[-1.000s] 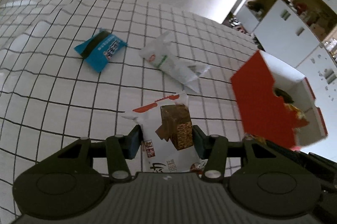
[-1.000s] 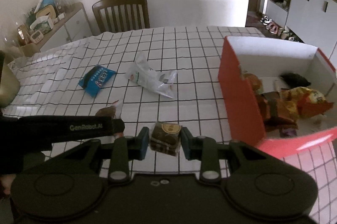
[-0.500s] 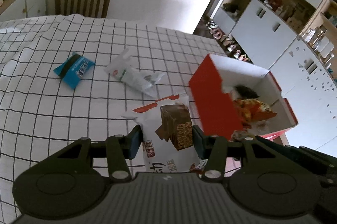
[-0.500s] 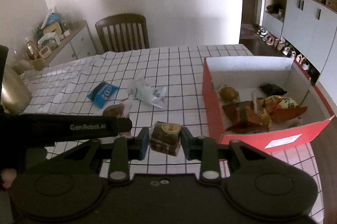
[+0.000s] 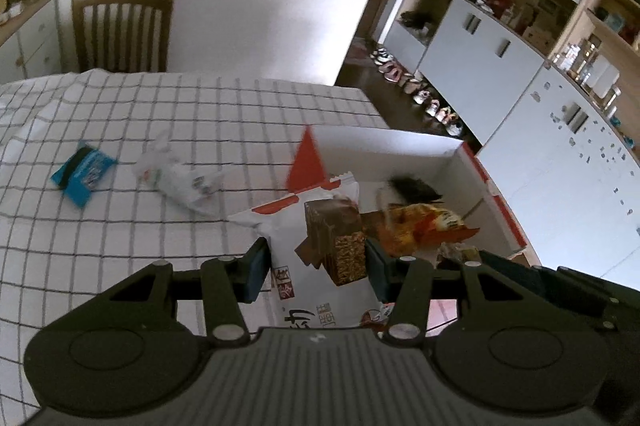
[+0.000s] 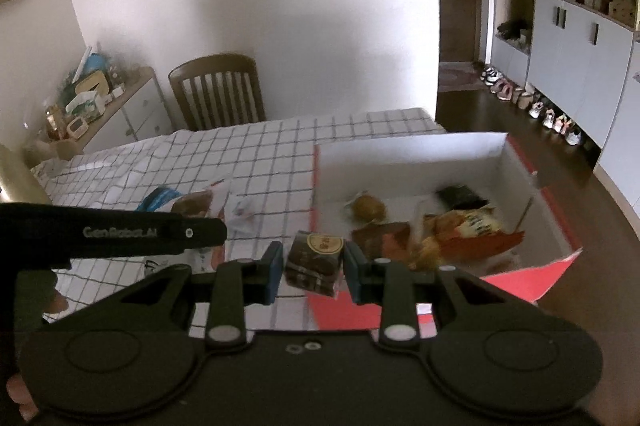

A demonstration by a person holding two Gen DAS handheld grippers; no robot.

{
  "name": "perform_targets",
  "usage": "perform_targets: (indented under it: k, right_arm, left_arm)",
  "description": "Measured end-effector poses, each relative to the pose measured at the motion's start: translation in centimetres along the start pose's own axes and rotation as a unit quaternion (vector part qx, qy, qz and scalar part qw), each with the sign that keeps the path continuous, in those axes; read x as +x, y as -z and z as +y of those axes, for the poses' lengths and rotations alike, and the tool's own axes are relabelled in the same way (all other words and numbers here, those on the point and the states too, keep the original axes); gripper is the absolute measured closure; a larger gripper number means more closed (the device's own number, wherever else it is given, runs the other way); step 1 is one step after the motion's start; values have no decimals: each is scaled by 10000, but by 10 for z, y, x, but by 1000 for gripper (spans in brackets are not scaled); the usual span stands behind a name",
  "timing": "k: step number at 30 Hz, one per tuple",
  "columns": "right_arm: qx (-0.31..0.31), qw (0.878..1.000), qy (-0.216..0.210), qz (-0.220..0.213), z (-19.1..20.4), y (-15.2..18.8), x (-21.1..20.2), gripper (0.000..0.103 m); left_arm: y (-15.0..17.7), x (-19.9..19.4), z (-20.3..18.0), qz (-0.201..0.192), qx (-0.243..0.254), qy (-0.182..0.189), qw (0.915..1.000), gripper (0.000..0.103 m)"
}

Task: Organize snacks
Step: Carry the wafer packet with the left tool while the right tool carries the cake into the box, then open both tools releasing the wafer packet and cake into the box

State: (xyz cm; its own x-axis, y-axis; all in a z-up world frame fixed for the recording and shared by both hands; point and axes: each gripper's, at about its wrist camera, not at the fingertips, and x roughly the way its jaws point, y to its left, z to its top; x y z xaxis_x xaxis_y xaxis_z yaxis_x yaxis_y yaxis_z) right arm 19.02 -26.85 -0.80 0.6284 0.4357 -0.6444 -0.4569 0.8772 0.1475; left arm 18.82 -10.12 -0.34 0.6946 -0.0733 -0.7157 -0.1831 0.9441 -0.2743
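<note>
left gripper (image 5: 316,262): fingers clamped, pitched down | right gripper (image 6: 313,266): fingers clamped, pitched down

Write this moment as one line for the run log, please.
left gripper: shut on white snack packet | right gripper: shut on brown cake | red box: open, snacks inside

Checked tablecloth table (image 5: 120,238): blue packet (image 5: 82,174), white wrapper (image 5: 180,181), red box (image 5: 500,201).

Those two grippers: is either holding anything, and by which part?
Left gripper clamps a white snack packet across its sides; right gripper pinches a small brown wrapped cake by its sides.
</note>
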Motion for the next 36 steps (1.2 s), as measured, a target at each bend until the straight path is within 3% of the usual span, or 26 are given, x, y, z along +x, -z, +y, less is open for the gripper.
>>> perform_targets:
  k: [15, 25, 36]
  right_arm:
    - [81, 9998, 193, -30, -94, -10, 13, 71]
    - [116, 9987, 401, 295, -132, -11, 46, 71]
    - [72, 9961, 355, 802, -140, -7, 80, 71]
  left_arm:
    - [-24, 57, -81, 149, 506, -8, 9986, 53]
    - [-47, 122, -89, 518, 637, -251, 9963, 53]
    - [-55, 177, -90, 976, 535, -310, 9933, 53]
